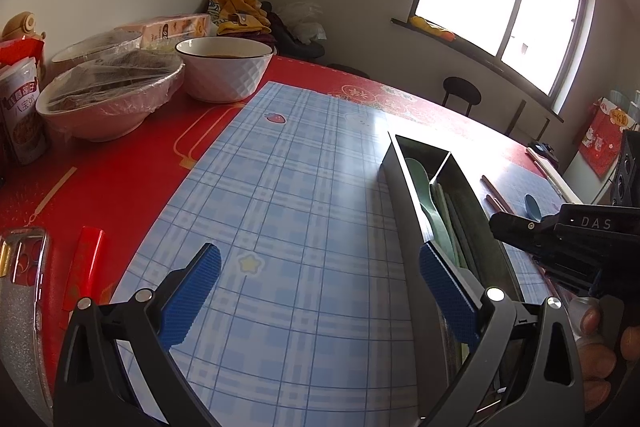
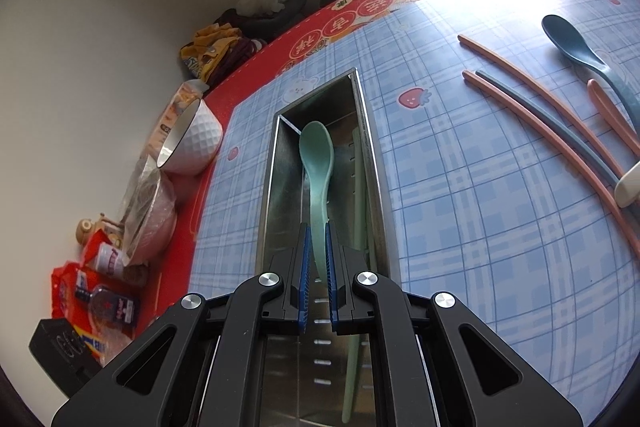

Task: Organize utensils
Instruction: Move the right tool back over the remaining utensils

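My right gripper (image 2: 317,259) is clamping the green spoon (image 2: 317,163) inside the metal tray (image 2: 269,187); my left gripper (image 1: 320,291) is hanging wide apart. Chopsticks (image 2: 536,115) and a blue spoon (image 2: 576,47) are lying beside it on the tabletop (image 2: 480,207).

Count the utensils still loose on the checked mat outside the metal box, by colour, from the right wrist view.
Pink: 3 (two pink chopsticks, one pink handle)
Blue: 2 (blue spoon, blue chopstick)
Cream: 1 (cream handle tip, the rest out of frame)
Total: 6
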